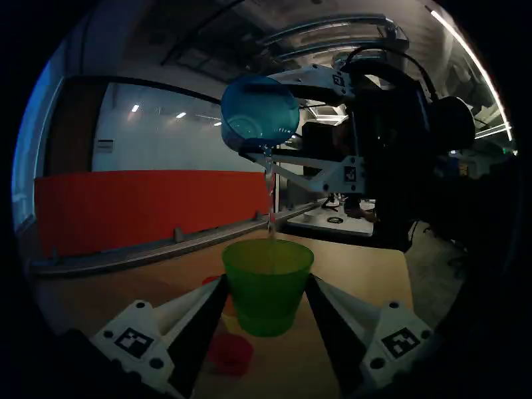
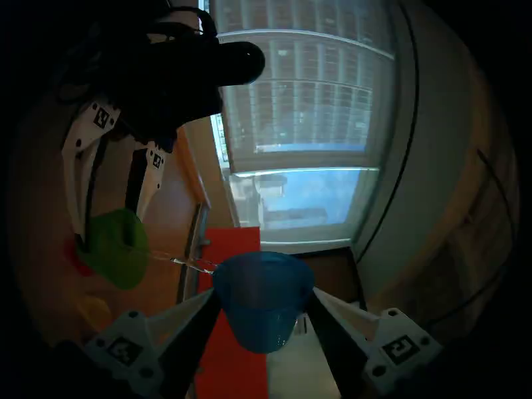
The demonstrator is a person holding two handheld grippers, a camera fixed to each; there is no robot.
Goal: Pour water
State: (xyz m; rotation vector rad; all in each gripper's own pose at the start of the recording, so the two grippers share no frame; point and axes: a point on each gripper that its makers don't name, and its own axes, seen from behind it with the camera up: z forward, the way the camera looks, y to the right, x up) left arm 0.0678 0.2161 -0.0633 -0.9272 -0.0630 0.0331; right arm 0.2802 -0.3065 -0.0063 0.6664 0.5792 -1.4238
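The left tongs (image 1: 267,284) hold the green translucent plastic cup (image 1: 268,296) upright between both fingers, over the wooden table (image 1: 359,266). The right tongs (image 2: 264,297) grip the blue translucent plastic cup (image 2: 261,316), which is tilted above the green one, and a thin stream of water (image 1: 270,199) falls from its rim into the green cup. A small red object (image 1: 229,352) lies on the table near the green cup.
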